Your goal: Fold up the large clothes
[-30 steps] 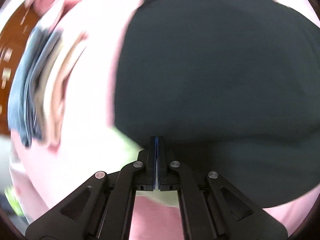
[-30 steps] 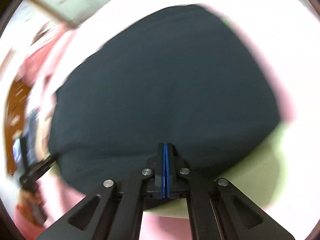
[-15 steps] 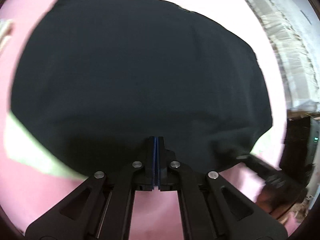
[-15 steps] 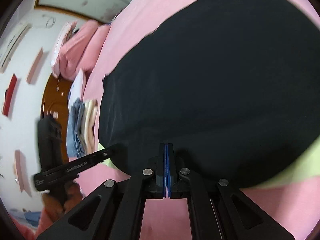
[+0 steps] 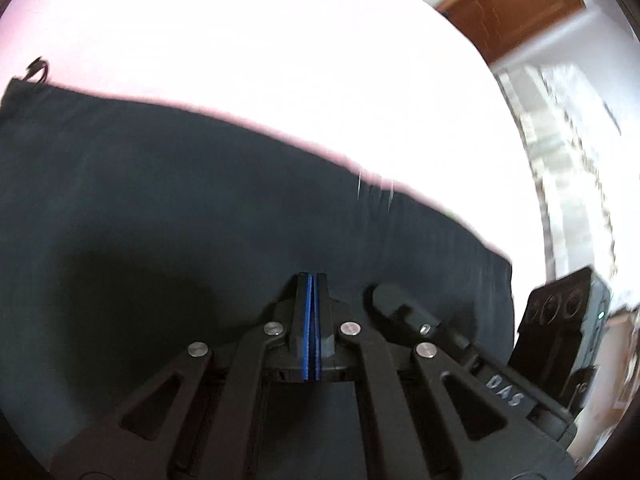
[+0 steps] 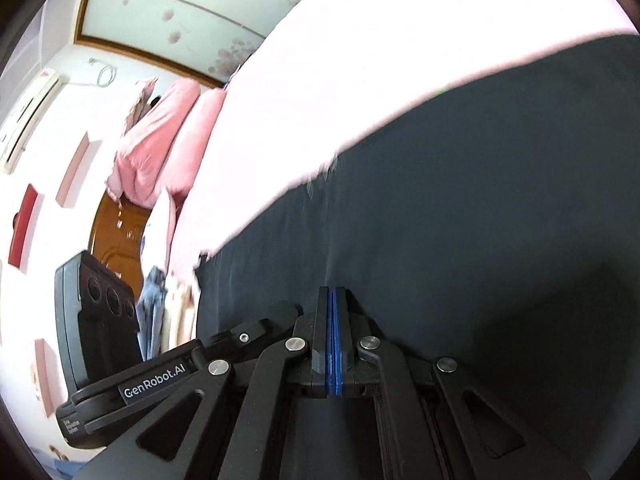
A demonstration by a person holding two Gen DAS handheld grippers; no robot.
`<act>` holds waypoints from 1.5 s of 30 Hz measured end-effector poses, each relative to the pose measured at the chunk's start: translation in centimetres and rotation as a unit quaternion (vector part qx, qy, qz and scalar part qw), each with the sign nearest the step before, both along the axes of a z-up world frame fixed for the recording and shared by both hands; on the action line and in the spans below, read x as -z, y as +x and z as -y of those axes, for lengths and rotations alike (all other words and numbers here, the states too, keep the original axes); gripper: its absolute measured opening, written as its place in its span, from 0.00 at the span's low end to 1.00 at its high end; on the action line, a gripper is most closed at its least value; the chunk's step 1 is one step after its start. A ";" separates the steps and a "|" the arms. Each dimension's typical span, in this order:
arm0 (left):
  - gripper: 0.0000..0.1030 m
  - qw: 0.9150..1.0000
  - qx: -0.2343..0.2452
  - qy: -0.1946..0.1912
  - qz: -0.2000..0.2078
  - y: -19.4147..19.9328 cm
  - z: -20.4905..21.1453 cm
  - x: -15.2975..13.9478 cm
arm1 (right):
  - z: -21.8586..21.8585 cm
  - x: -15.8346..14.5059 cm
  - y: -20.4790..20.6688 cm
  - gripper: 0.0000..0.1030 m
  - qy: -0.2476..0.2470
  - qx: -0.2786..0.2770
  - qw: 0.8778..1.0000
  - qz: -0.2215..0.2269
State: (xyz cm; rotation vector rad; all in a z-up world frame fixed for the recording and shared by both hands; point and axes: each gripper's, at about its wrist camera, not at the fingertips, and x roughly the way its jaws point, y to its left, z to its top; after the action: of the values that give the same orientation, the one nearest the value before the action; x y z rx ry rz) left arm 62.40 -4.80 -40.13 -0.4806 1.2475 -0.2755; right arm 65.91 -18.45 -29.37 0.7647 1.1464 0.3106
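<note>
Left wrist view: dark garment (image 5: 224, 216) spread flat on the pink bed sheet (image 5: 280, 60), filling the lower half of the view. Left gripper (image 5: 311, 280) sits low over the garment's near part, blue pads pressed together, no cloth visible between them. Right gripper (image 5: 394, 300) comes in just beside it on the same cloth. Wooden door (image 5: 516, 4) well beyond the garment's far edge.

Right wrist view: same garment (image 6: 480, 200), far edge running diagonally against the sheet (image 6: 320, 92). Right gripper (image 6: 332, 292) over the garment's near part, fingers shut tight; cannot tell if a thin layer is pinched. Left gripper (image 6: 280, 314) just beside it. Pink pillows (image 6: 160, 148) and a stack of folded clothes (image 6: 160, 304) lie past the garment's left end.

Handling, as a judgement: thin, limp, light fabric that drapes and sags; not fragile, may slide on the sheet. Best taken at corners or along a hem, one gripper on each, held taut.
</note>
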 end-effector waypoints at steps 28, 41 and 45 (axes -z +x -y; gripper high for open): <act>0.00 0.939 -0.123 0.322 -0.003 -2.1 -15.2 -0.7 | 27.1 -2.5 -7.8 0.00 -0.179 0.245 0.948 -0.096; 0.00 0.974 -0.024 0.222 0.040 -15.4 -4.6 -8.3 | 9.7 -5.5 -9.2 0.00 -0.058 0.048 0.995 -0.062; 0.00 0.974 0.049 0.222 -0.011 -17.5 -0.1 -6.5 | 1.3 -3.6 -11.2 0.00 -0.015 -0.057 0.993 -0.102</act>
State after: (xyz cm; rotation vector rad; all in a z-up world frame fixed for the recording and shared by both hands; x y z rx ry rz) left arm 44.89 -4.71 -33.68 -0.0356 1.3097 -0.0682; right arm 54.70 -19.77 -25.75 0.7183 1.3884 0.3159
